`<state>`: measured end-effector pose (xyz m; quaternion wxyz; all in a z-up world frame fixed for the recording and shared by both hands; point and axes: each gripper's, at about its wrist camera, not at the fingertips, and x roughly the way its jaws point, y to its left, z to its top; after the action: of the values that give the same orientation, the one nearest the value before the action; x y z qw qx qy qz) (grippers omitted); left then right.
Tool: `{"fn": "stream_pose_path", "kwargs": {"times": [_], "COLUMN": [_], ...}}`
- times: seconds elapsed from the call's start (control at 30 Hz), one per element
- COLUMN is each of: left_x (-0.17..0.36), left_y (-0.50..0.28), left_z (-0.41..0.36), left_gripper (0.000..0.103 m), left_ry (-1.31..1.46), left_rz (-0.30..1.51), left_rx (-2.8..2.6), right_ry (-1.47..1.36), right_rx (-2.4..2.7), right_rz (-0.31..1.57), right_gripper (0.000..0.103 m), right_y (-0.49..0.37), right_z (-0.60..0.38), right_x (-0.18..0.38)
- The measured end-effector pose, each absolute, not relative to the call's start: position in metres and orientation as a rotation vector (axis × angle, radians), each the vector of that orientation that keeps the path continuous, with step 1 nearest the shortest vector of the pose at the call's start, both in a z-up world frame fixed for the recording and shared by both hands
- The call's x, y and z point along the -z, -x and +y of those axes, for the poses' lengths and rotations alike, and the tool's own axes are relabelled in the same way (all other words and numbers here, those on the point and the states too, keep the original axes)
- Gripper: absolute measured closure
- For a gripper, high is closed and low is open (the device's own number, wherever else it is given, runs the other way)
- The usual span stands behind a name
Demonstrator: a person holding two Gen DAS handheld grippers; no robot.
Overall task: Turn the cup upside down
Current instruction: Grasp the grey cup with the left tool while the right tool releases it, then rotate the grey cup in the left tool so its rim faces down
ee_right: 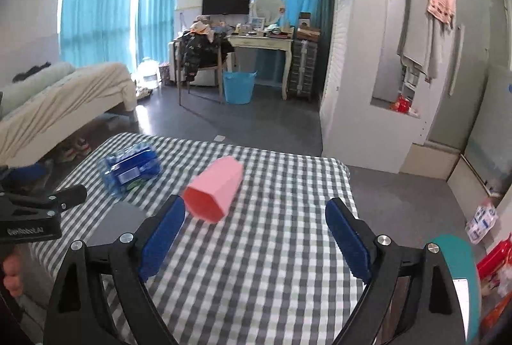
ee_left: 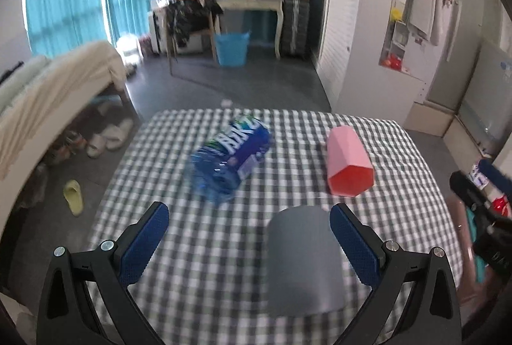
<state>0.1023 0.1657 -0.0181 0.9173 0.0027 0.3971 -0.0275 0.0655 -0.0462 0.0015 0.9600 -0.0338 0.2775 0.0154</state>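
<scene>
A pink faceted cup (ee_left: 348,162) lies on its side on the checkered table (ee_left: 288,134), with its open mouth toward me. It also shows in the right wrist view (ee_right: 214,190). My left gripper (ee_left: 249,214) is open and empty, nearer than the cup and to its left. My right gripper (ee_right: 256,214) is open and empty, with the cup just ahead of its left finger (ee_right: 163,233). The cup touches neither gripper.
A blue plastic bottle (ee_left: 230,153) lies on its side left of the cup and also shows in the right wrist view (ee_right: 131,166). A grey flat mat (ee_left: 304,258) lies on the table near my left gripper. A bed (ee_left: 48,89) stands at the left.
</scene>
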Motion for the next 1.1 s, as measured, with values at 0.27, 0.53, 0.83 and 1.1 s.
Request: {"fn": "stream_pose_path", "kwargs": {"times": [0.27,0.53,0.83,1.1], "left_x": [0.043,0.070,0.091,0.101], "left_y": [-0.131,-0.147,-0.147,-0.152], "left_z": [0.134,0.118,0.108,0.110], "left_gripper": [0.001,0.001,0.015,0.028], "left_ry": [-0.034,-0.106,-0.127,-0.120], "left_rz": [0.951,1.071,1.150,1.185], "left_rx": [0.133,0.134,0.181,0.161], "right_ry": [-0.021,-0.073,-0.108,-0.144], "right_rx": [0.000,0.006,0.003,0.014], "right_rz": [0.578,0.532,0.504,0.477], "right_gripper": [0.013,0.013,0.013,0.013], "right_y": [-0.089,-0.092,-0.086,-0.075], "right_z": [-0.076,-0.089,-0.090,-0.096], "right_x": [0.020,0.023,0.033,0.030]}}
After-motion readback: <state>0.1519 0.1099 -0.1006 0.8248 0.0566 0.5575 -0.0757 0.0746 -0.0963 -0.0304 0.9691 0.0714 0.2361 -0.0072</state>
